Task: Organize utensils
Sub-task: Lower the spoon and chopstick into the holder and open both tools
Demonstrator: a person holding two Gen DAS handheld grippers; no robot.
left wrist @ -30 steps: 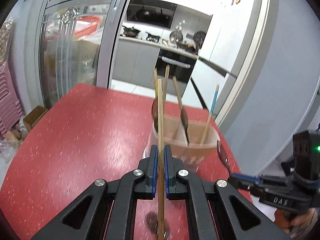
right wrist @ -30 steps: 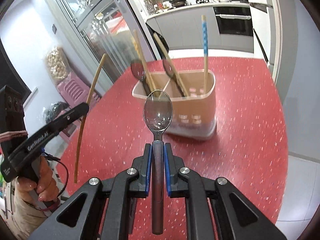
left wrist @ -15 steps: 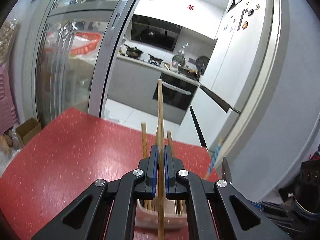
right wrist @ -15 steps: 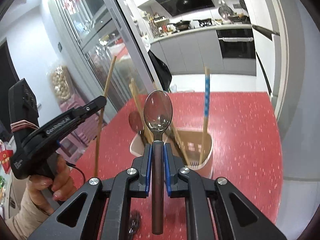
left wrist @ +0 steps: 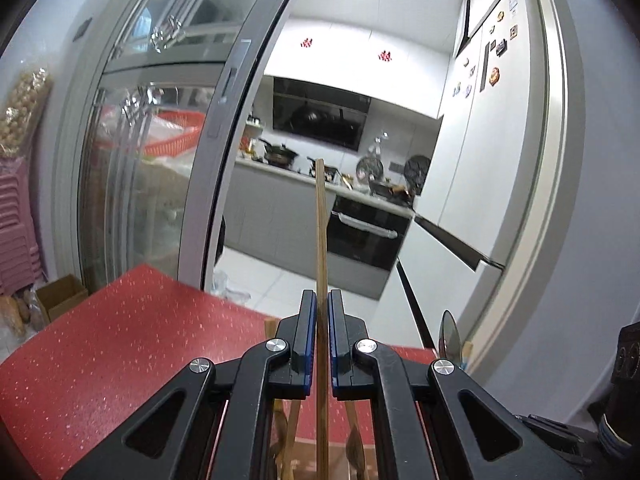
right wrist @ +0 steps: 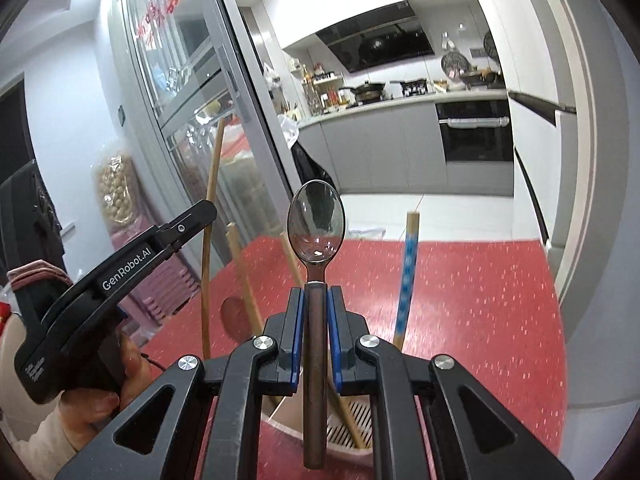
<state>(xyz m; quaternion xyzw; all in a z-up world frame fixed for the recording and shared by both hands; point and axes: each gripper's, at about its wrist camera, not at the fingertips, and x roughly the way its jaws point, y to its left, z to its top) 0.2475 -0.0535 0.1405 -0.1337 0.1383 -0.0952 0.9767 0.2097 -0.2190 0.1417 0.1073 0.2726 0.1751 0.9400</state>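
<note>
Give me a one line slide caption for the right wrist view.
Right gripper jaws clamp a metal spoon upright above the utensil holder on the red table.

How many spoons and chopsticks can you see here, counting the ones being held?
Spoons: 2, the held spoon and the dark standing spoon
Plain wooden sticks: 3, the held stick and two standing sticks
Blue-patterned chopstick: 1
Total: 6 showing in the right wrist view

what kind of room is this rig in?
Looks like a home dining spot opening onto a kitchen: a red speckled table in front, then a built-in oven, a range hood and a fridge with magnets.
</note>
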